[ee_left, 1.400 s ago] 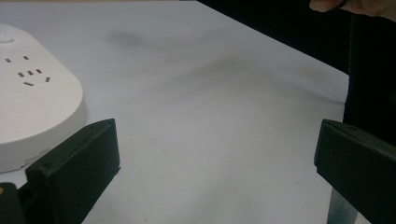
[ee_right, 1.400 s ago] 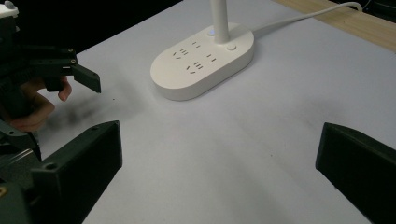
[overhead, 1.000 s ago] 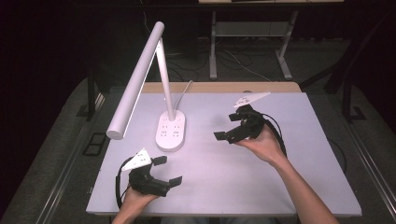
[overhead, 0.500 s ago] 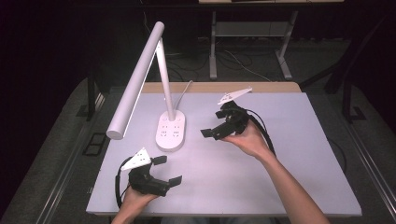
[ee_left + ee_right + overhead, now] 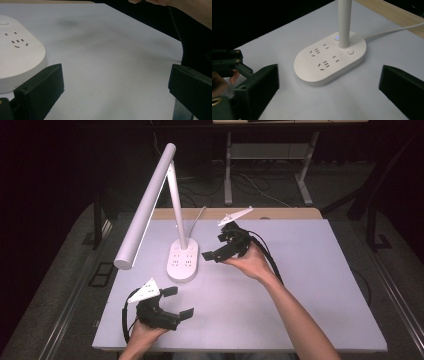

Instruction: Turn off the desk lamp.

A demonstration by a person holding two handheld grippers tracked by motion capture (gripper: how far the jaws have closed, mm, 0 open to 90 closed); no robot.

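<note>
one lamp base (image 5: 329, 58) ahead of right tool (image 5: 223, 246)

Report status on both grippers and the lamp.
Right gripper open, aimed at lamp base, not touching. Left gripper open, low near table edge. Lamp upright. Nothing between.

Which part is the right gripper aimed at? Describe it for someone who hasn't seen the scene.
On the grey table stands a white desk lamp. The right gripper, jaws open, faces its oval base, which has two socket groups on top, two round buttons beside the stem, one lit blue.
</note>
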